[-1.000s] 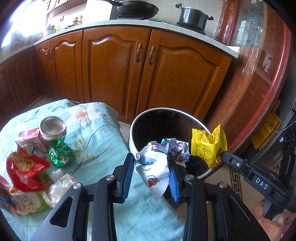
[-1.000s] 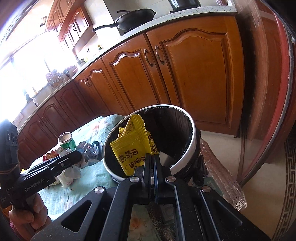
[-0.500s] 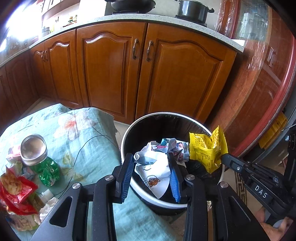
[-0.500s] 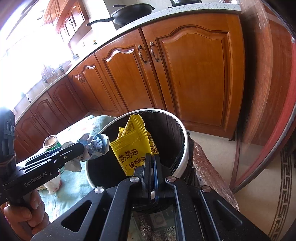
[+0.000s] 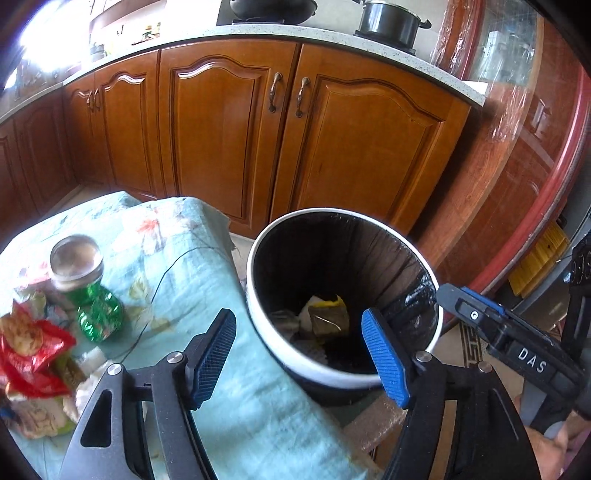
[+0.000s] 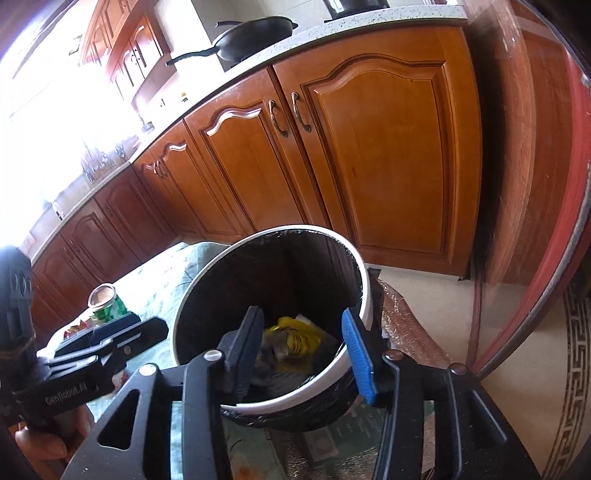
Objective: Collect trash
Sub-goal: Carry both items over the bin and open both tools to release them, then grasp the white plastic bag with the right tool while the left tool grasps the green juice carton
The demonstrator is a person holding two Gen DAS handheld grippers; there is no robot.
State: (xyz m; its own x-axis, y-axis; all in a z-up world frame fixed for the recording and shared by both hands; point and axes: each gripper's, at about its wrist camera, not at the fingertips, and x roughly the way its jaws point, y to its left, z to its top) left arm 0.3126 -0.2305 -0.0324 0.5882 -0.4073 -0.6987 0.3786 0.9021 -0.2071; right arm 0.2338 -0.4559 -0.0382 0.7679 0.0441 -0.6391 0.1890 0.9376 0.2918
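A round bin with a white rim and black liner stands beside the cloth-covered table. Inside it lie the yellow packet and the crumpled white wrapper. My left gripper hovers over the bin's near rim, its jaws opening with nothing between them. My right gripper hangs over the bin from the other side, jaws also opening and empty. More trash stays on the table: a green can, a red snack bag and pale wrappers.
The table wears a light blue floral cloth. Wooden cabinets run behind under a speckled counter with a pot and a pan. A red-framed glass door closes the right side. A hand grips the left tool.
Both grippers have opened. The crumpled white wrapper left the left jaws and the yellow packet left the right jaws; both now lie inside the bin.
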